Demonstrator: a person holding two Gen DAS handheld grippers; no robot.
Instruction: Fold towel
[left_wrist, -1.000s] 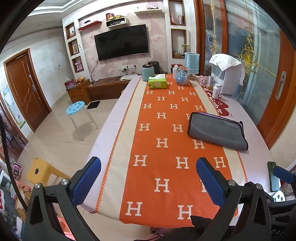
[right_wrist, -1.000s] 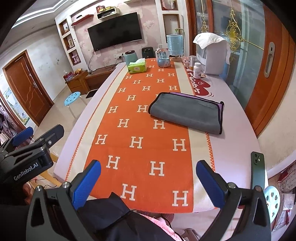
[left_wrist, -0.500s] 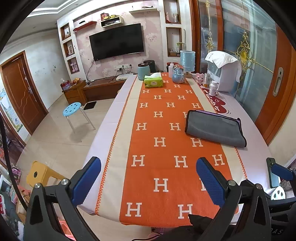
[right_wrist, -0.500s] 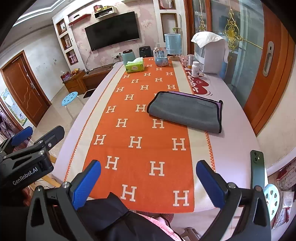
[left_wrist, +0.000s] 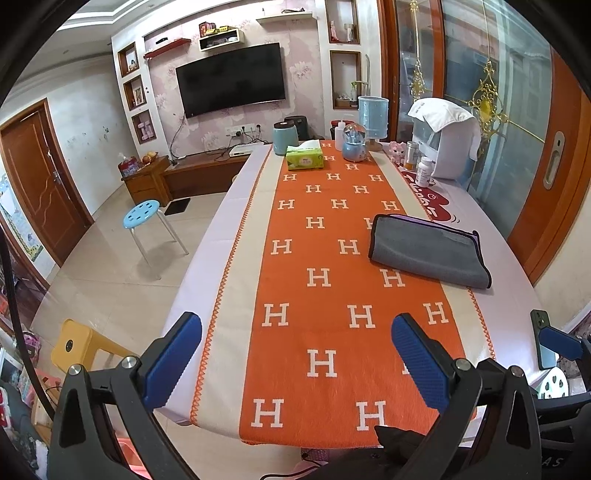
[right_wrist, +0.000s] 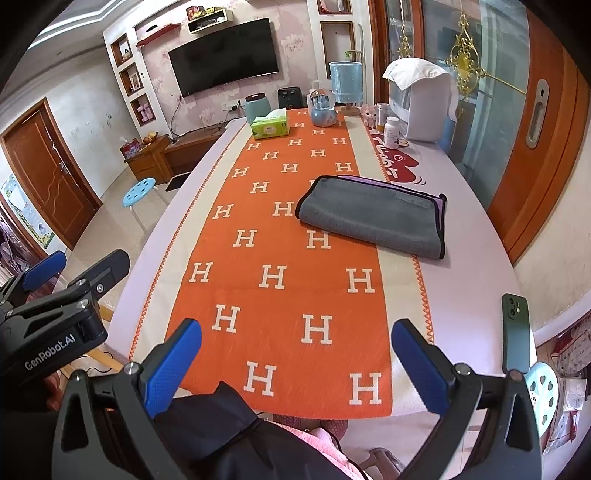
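Note:
A grey towel (left_wrist: 428, 251) with black and purple edging lies folded flat on the right side of the table, half on the orange runner (left_wrist: 332, 295); it also shows in the right wrist view (right_wrist: 373, 218). My left gripper (left_wrist: 295, 354) is open and empty, held above the table's near edge, well short of the towel. My right gripper (right_wrist: 295, 354) is open and empty, also back at the near edge. The left gripper's body (right_wrist: 55, 314) shows at the left of the right wrist view.
A dark green phone (right_wrist: 515, 332) lies at the table's near right corner. A tissue box (right_wrist: 269, 127), jars, bottles and a white appliance (right_wrist: 424, 103) stand at the far end. A blue stool (left_wrist: 146, 214) and a yellow stool (left_wrist: 74, 347) stand on the floor to the left.
Both grippers have risen and drawn back slightly from the table, so the towel sits a little farther off. The towel has not moved. Both grippers stay open.

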